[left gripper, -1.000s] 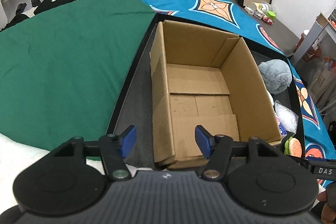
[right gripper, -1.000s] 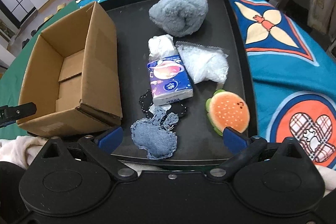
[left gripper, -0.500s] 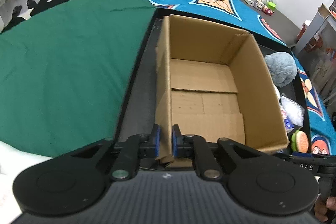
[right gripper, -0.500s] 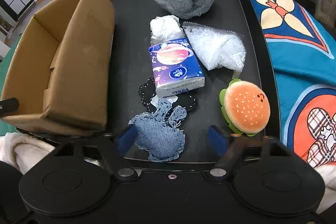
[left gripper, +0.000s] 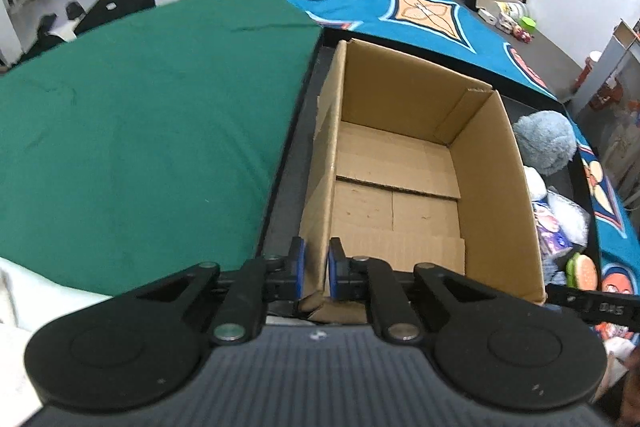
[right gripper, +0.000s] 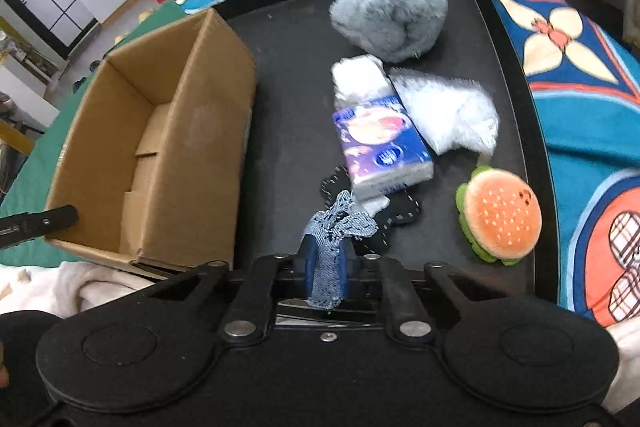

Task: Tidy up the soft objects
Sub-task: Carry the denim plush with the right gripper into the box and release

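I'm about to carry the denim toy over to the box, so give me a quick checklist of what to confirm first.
1. Right gripper jaws closed on the denim toy: ok, the fabric is pinched between them.
2. Toy lifted off the tray: cannot tell; it is bunched up, but contact underneath is hidden.
3. Left gripper steadying the cardboard box: ok, jaws closed on its near left wall.
4. Box open and empty: ok, only the bare floor flaps show.
5. Path to the box: ok, the tissue pack and burger toy lie away from that side.
6. Black felt piece not caught with the toy: cannot tell.
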A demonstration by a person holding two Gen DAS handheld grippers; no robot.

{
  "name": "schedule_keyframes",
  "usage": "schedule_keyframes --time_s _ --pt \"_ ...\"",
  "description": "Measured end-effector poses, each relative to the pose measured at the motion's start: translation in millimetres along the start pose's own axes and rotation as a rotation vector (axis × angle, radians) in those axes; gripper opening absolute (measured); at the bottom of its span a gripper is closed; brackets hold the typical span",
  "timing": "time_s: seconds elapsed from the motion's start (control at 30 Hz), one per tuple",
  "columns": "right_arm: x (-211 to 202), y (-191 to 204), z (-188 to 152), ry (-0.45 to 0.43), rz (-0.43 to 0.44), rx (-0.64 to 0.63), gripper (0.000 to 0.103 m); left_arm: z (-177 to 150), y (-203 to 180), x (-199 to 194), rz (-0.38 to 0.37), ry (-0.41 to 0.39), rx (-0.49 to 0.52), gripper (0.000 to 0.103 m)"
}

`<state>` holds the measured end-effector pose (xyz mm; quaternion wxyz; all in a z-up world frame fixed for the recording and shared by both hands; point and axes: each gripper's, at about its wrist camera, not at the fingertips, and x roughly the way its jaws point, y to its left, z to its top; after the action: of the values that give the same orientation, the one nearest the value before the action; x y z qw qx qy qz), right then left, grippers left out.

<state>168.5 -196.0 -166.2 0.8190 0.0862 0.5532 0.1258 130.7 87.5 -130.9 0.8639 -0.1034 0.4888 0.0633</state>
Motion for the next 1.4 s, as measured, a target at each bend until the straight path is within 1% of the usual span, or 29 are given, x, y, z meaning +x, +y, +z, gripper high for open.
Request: schedule_keyframes --time_s 0.33,0.43,0.7,0.87,1.13,1.4 --pt "-24 20 16 -0.104 0.009 -0.047 0.01 -2 6 1 -0.011 0.006 -0.029 0.011" --pt "-32 28 22 -0.131 0.027 -0.055 0.01 -2 5 1 -0.012 0.006 -0.028 0.011" --pt "-54 57 41 -0.237 0.047 -0.113 0.01 -4 9 1 -0.025 0.004 -0.039 0.012" --pt "-63 75 49 -0.288 0.073 -0.148 0.01 -4 13 2 -0.037 0.006 -0.057 0.012" --pt "-54 100 54 -0.29 0.103 -0.184 0.01 -5 22 6 -0.077 0.007 -0.092 0.012" --pt "-37 120 58 -0.279 0.098 -0.213 0.01 -7 28 6 -0.093 -0.01 -0.11 0.013"
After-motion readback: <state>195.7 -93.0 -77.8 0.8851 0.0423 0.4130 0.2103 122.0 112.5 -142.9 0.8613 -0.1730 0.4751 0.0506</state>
